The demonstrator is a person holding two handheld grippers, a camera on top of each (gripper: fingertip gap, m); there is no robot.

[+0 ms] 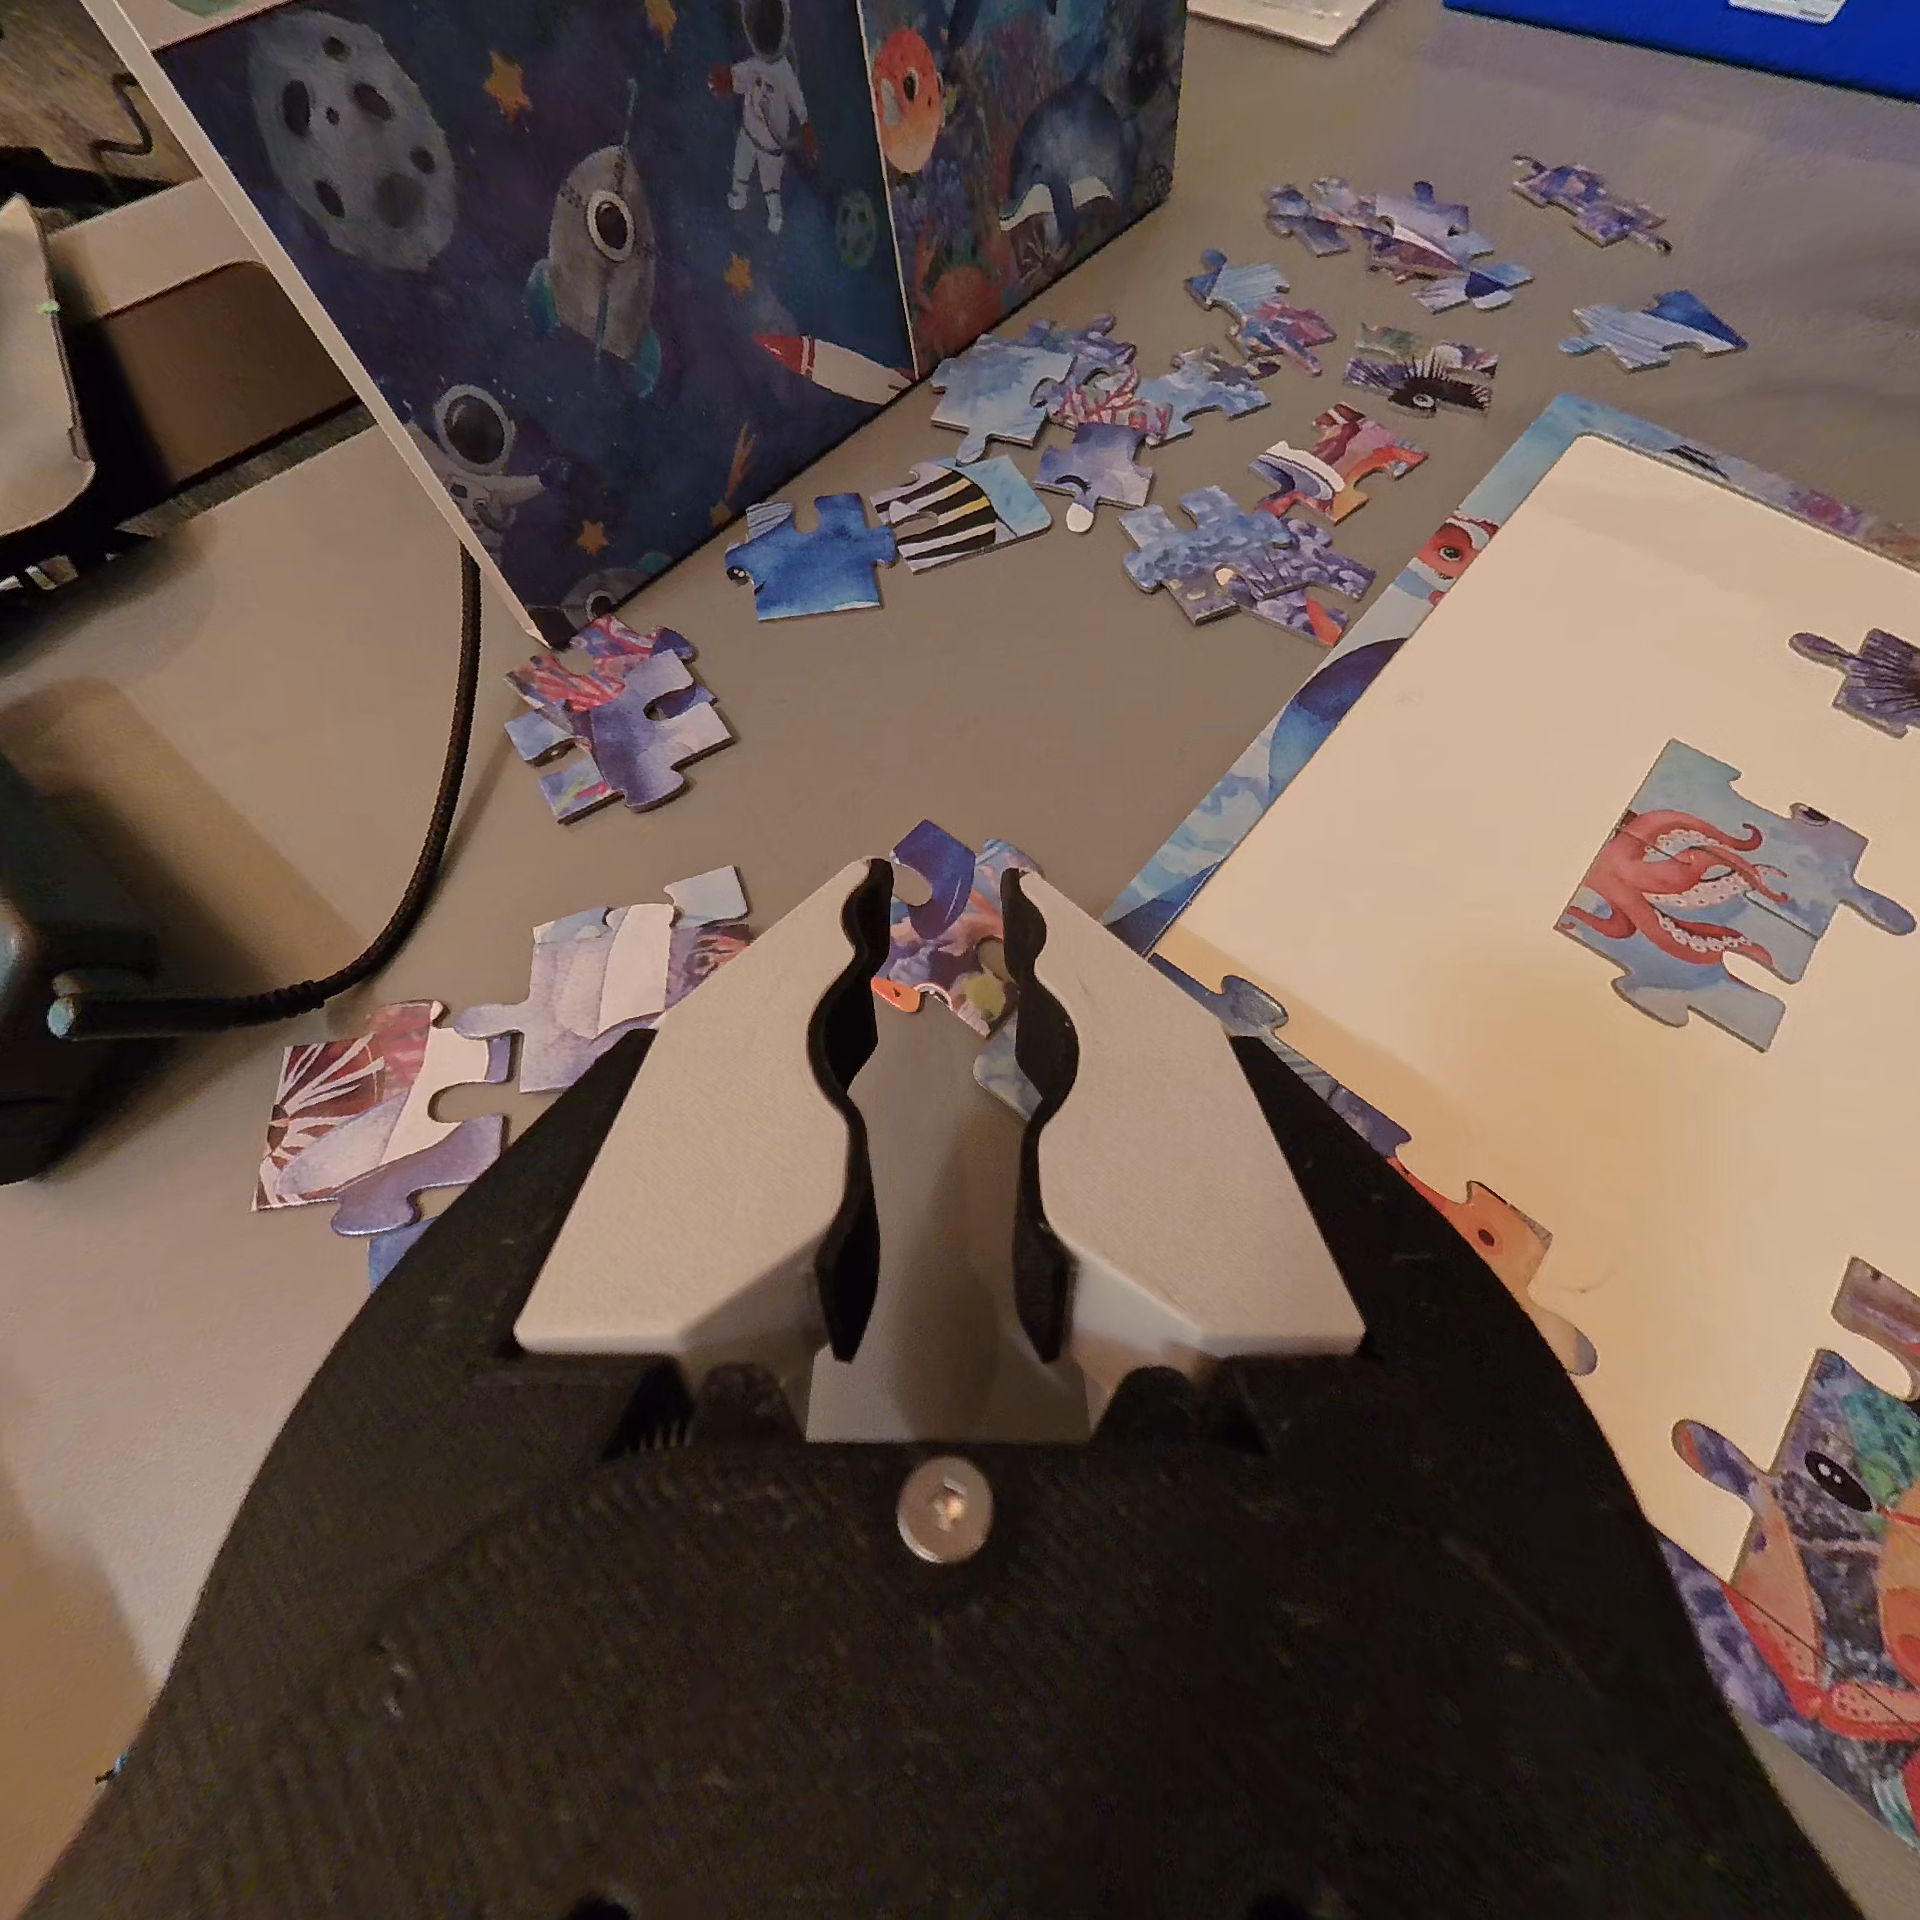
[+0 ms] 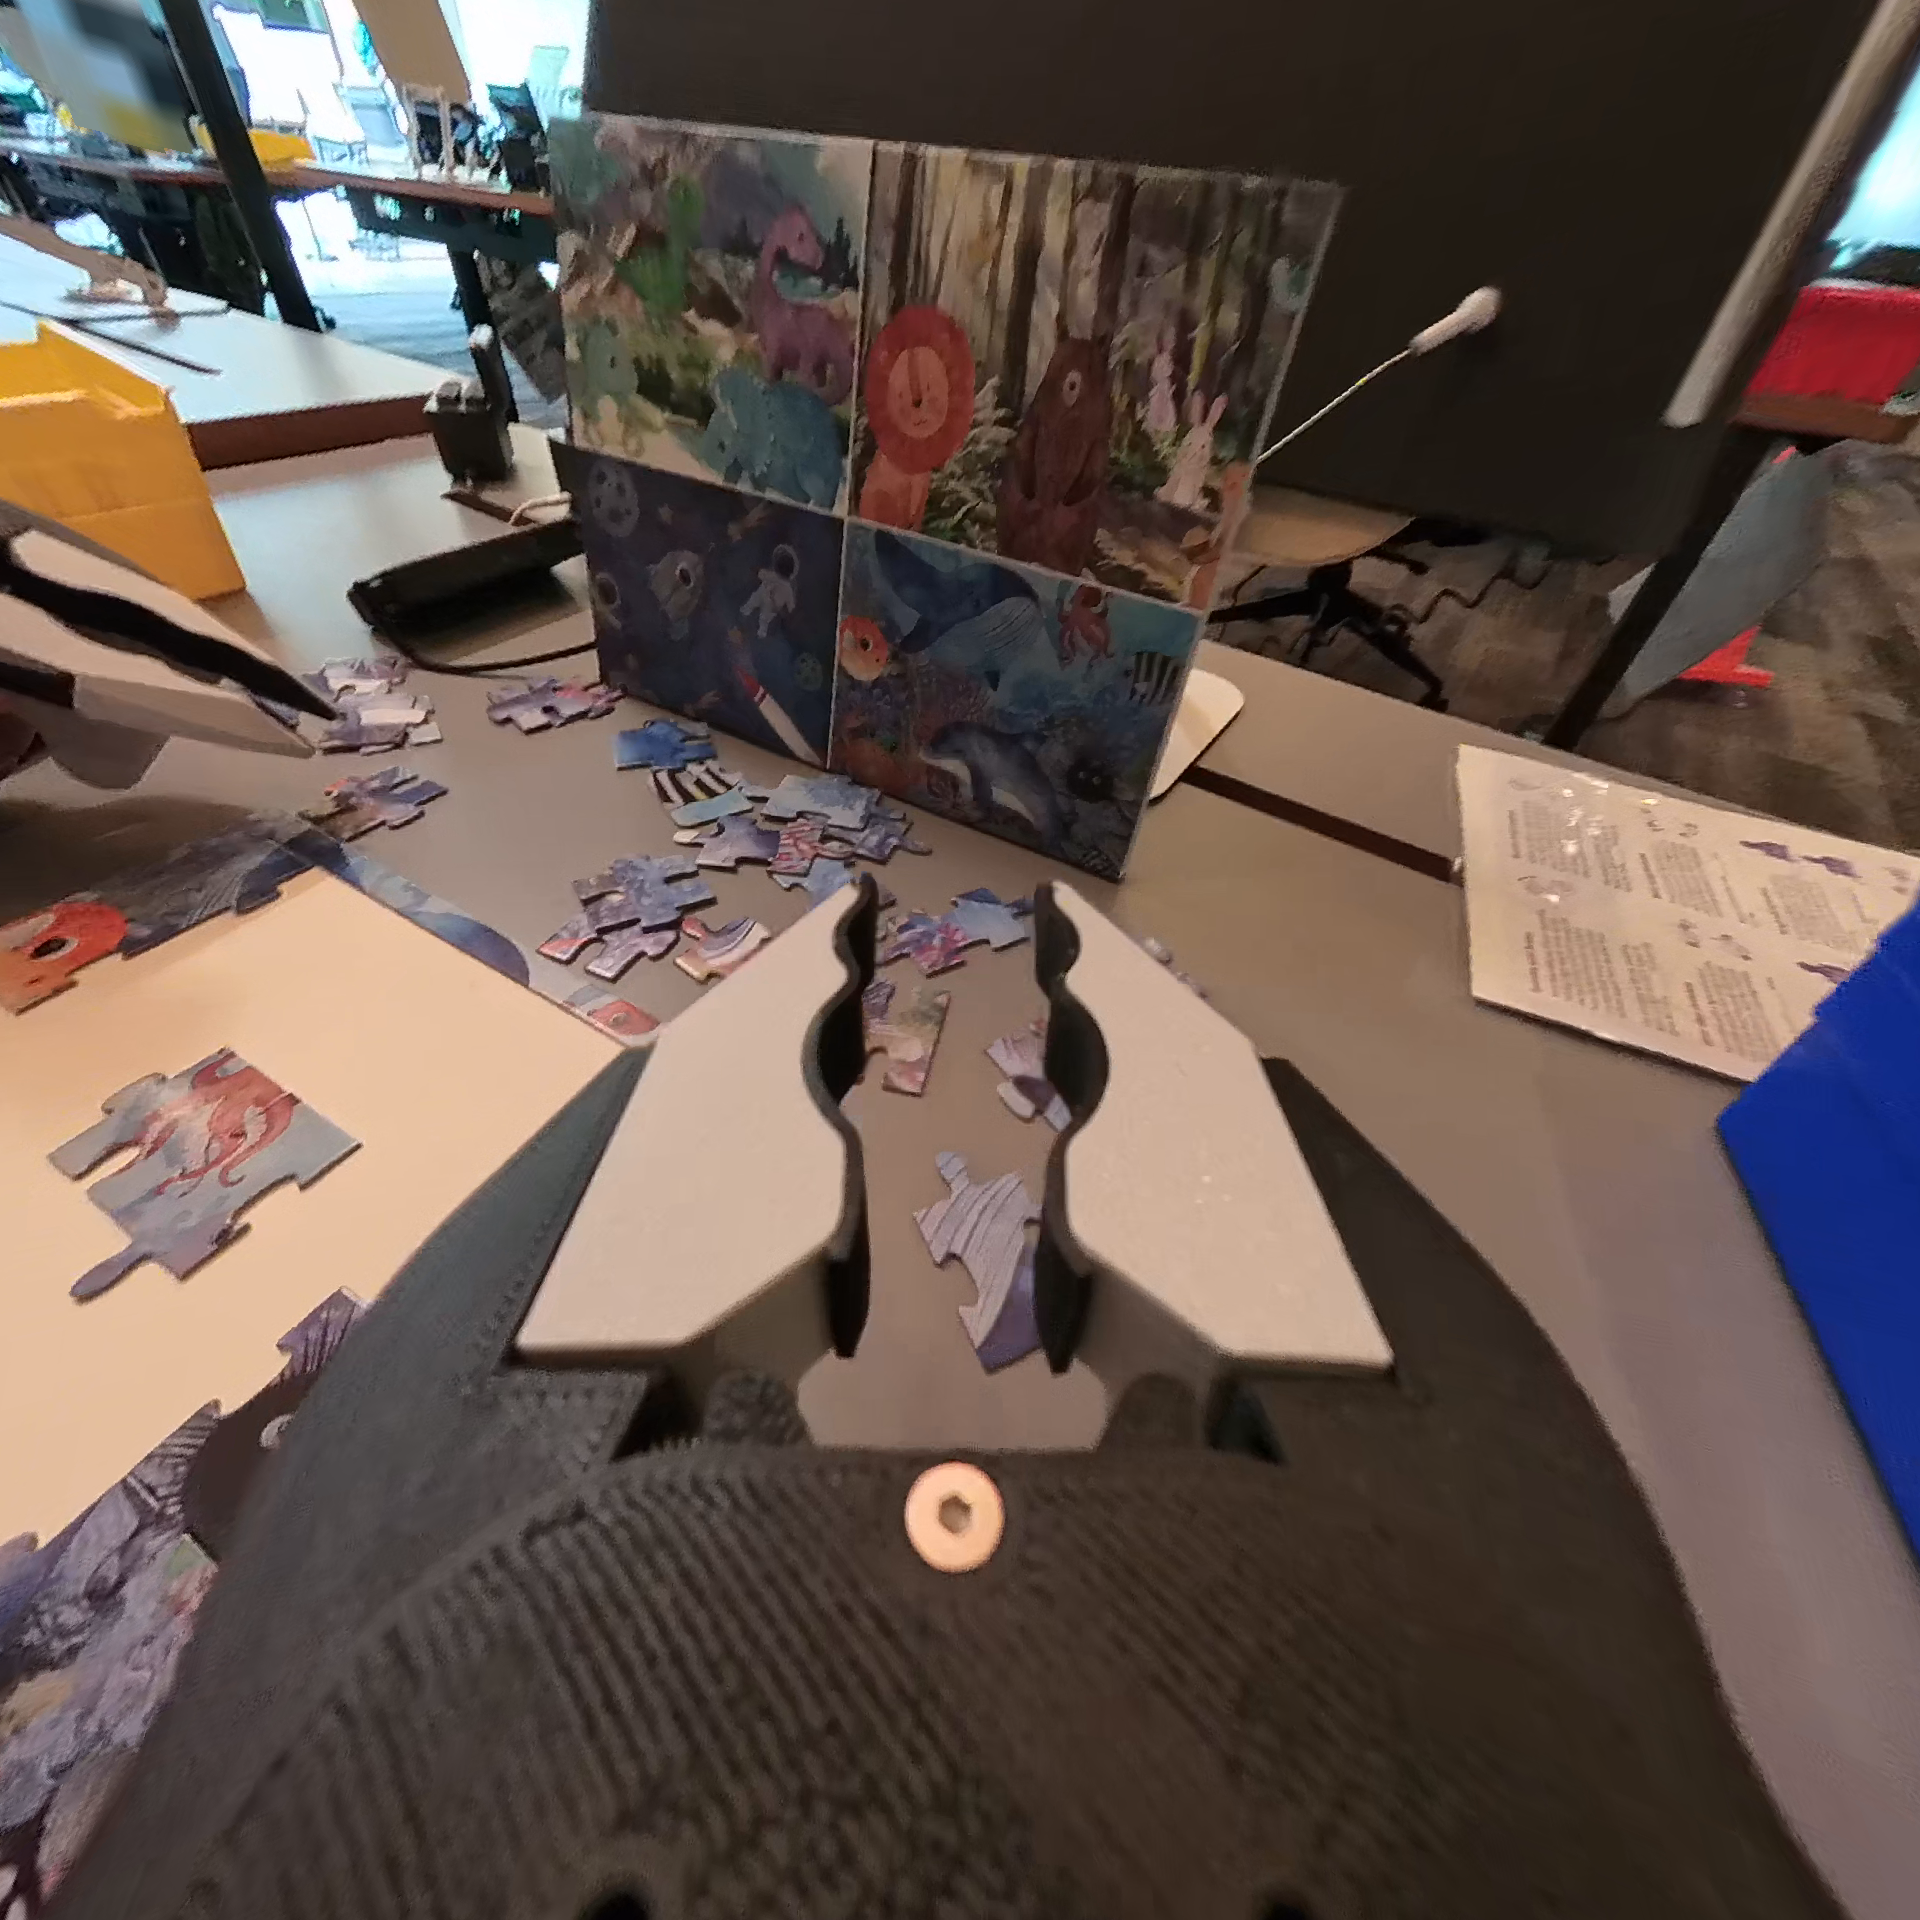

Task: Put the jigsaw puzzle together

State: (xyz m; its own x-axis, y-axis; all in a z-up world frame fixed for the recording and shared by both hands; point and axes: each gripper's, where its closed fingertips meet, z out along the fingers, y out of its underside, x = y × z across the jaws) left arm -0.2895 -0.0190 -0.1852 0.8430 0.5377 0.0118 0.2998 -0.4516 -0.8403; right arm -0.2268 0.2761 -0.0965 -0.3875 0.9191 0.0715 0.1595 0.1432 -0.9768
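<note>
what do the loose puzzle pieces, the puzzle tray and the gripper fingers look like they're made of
Loose puzzle pieces: probably printed cardboard, matte; thin, flat, pale cut edges.
Puzzle tray: likely cardboard too, with a plain cream recess inside a printed border.
Left gripper fingers: seemingly moulded or printed plastic, matte grey, with wavy black inner pads, possibly rubber.

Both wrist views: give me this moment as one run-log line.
left gripper: open, over loose pieces | right gripper: open, empty | puzzle tray: mostly unfilled, octopus section placed | box: upright
</note>
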